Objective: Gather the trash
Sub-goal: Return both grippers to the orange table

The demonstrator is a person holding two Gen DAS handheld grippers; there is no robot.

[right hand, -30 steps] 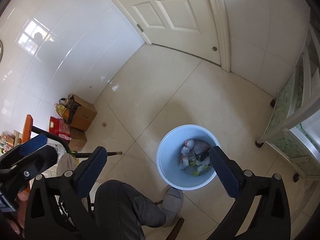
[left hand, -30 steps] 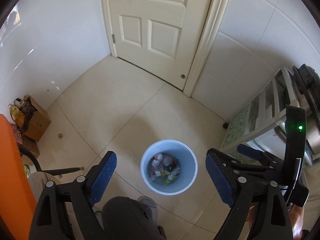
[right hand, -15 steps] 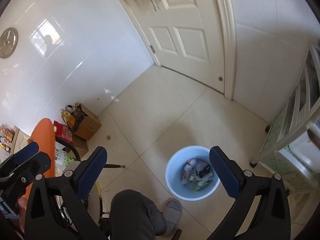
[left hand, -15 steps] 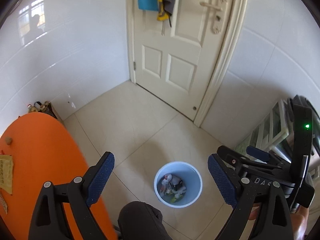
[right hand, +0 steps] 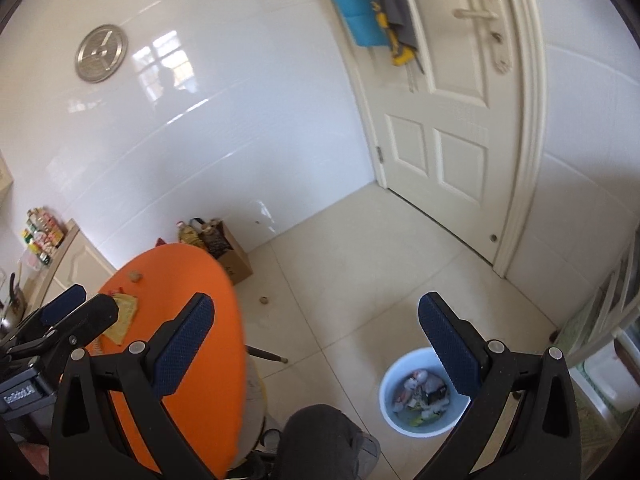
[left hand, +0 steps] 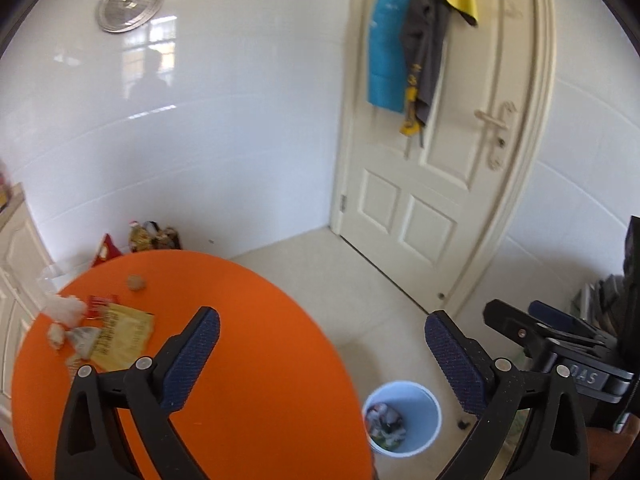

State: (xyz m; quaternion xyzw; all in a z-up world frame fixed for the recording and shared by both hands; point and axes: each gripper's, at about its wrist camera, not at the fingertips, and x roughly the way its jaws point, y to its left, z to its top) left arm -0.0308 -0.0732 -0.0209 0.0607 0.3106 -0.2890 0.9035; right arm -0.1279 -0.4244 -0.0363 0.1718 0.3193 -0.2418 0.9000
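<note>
Both tongs, left (left hand: 322, 346) and right (right hand: 316, 334), gape empty, having swung up from the bin (left hand: 402, 418) toward tabletop (left hand: 248, 344) wrappers (left hand: 116, 336) at left.

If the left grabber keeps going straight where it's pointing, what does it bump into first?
Probably the far edge of the orange table, or the floor just past it. The left gripper is open and empty. Depth is hard to judge in this fisheye view.
</note>
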